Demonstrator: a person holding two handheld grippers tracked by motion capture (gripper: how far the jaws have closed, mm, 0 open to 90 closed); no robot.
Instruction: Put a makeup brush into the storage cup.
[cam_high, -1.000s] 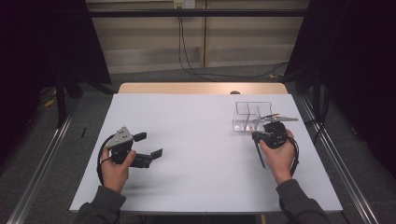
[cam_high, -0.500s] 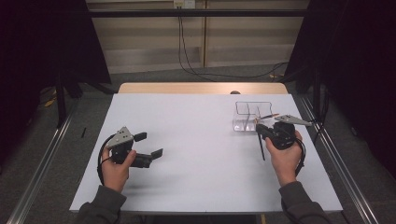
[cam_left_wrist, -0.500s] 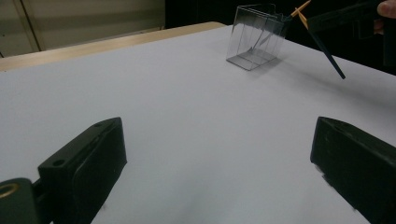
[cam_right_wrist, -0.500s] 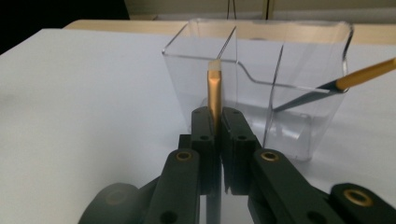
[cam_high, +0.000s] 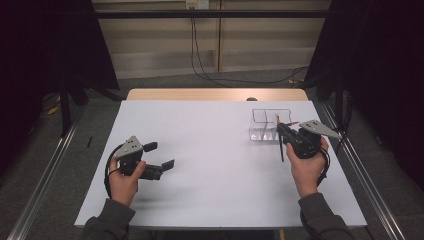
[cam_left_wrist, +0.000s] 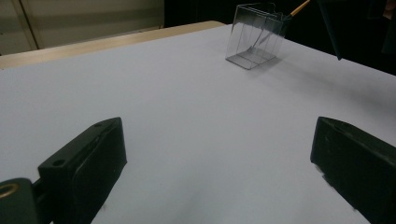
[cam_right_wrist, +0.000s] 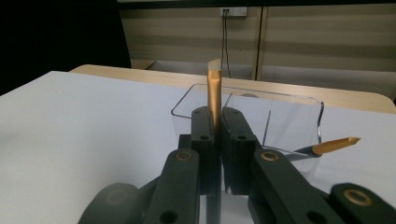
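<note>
My right gripper (cam_right_wrist: 215, 126) is shut on a gold-ended pen (cam_right_wrist: 215, 95) that stands upright between the jaws. In the high view the right gripper (cam_high: 282, 131) hovers just in front of a clear plastic holder (cam_high: 260, 131) at the table's right, and the pen's dark shaft (cam_high: 281, 150) hangs below the jaws. A second gold-ended pen (cam_right_wrist: 334, 145) leans in the holder (cam_right_wrist: 280, 98), tip out to the right. My left gripper (cam_high: 160, 155) rests low at the table's left, open with nothing between its fingers (cam_left_wrist: 88, 163); far ahead of it stands the holder (cam_left_wrist: 254, 42).
The white table top (cam_high: 215, 150) stretches between the two hands. A wooden strip (cam_high: 215, 94) runs along its far edge. Metal rails (cam_high: 365, 175) flank the table on both sides, and cables hang down the back wall (cam_high: 200, 50).
My right hand has risen a little and drifted right with the pen in its jaws. The left hand has not moved.
</note>
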